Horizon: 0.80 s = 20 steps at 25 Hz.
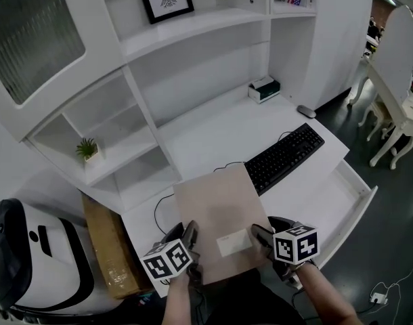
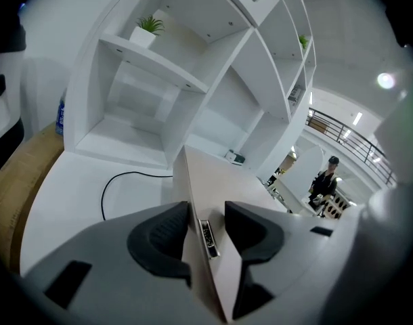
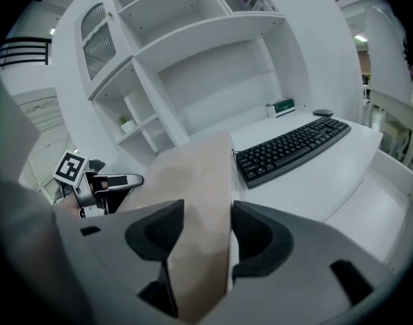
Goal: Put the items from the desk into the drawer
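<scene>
Head view | brown envelope (image 1: 216, 212) | in left hand-held gripper (image 1: 191, 236) | in right hand-held gripper (image 1: 260, 235)

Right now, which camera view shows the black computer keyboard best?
The head view: the black computer keyboard lies whole, seen from above. The right gripper view shows it obliquely, from low down; the left gripper view misses it.

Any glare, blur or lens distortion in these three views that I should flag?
Head view: even light, sharp, shelves bowed by the wide lens. Left gripper view: strong fisheye, dark corners, glare from a lamp upper right, right edge hazy. Right gripper view: fisheye, dark rim, left side smeared; keyboard crisp.
</scene>
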Each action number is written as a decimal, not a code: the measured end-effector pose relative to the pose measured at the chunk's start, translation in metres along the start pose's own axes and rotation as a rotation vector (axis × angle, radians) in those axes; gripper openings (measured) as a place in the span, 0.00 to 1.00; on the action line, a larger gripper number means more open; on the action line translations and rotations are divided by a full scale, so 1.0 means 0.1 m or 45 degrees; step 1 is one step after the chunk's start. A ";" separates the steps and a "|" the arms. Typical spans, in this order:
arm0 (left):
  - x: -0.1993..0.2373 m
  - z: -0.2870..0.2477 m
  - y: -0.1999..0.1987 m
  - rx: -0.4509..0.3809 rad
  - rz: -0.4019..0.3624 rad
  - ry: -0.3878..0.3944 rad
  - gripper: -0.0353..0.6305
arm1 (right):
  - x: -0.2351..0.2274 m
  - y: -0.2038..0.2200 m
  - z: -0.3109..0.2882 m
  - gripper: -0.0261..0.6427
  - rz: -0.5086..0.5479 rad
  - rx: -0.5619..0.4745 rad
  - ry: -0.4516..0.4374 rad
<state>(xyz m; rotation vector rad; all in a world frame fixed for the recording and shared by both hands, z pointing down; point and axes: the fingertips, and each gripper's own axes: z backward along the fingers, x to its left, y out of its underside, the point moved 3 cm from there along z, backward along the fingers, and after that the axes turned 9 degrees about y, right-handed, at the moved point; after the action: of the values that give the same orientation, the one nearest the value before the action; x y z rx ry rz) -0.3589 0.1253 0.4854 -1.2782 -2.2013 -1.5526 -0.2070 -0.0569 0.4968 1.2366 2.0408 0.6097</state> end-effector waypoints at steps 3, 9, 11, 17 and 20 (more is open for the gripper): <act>-0.10 0.06 -0.04 -0.021 -0.020 0.024 0.31 | 0.01 -0.01 0.14 0.38 -0.024 -0.052 0.014; -0.50 -0.05 -0.08 -0.004 -0.109 0.151 0.30 | -0.17 -0.01 0.56 0.37 -0.067 -0.175 0.117; -0.66 -0.11 -0.06 0.016 -0.141 0.202 0.30 | -0.25 0.00 0.72 0.37 -0.091 -0.219 0.166; -1.20 -0.38 0.04 0.101 -0.249 0.361 0.30 | -0.57 0.22 1.17 0.37 -0.234 -0.313 0.303; -1.54 -0.55 0.13 0.169 -0.326 0.447 0.30 | -0.76 0.38 1.41 0.37 -0.339 -0.347 0.381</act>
<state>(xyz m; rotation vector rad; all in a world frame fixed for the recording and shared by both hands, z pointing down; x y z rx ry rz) -0.2717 -0.0027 0.4329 -0.6463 -2.2510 -1.5414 -0.0549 -0.1012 0.4512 0.7344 2.2241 0.9500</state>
